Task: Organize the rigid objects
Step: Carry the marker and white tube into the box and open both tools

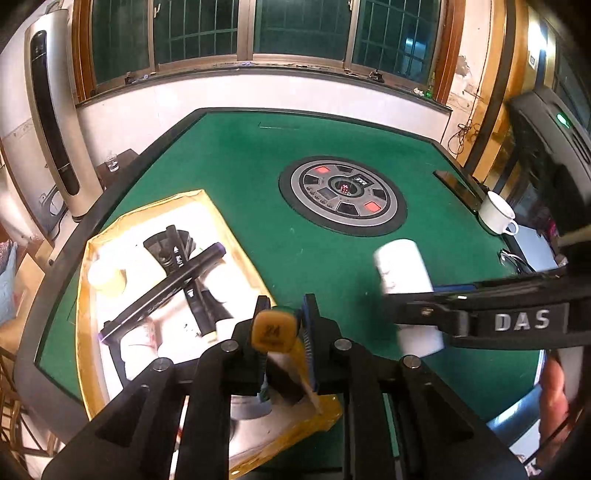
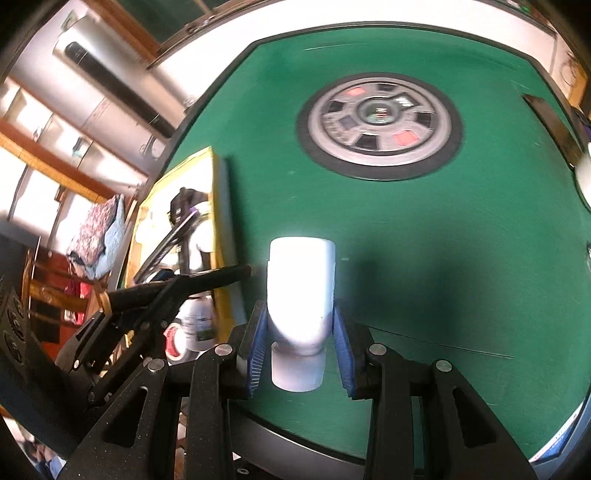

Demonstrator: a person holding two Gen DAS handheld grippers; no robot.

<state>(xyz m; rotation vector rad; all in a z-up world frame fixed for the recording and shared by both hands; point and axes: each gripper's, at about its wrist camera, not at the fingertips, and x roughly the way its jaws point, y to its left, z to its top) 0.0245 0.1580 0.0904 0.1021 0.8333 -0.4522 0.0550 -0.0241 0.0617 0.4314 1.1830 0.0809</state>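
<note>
White bottle (image 2: 301,291) mid-air, cap down; orange-capped marker (image 1: 275,332) above yellow tray (image 1: 221,218).

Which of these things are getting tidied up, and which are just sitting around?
Being tidied:
- white bottle, held in the right gripper
- marker with an orange cap, held in the left gripper
- yellow tray with black markers in it

Just sitting around:
- white cup at the table edge
- round dice panel

Green felt table (image 1: 240,177), barred dark windows (image 1: 207,33), white wall (image 1: 155,107)
</note>
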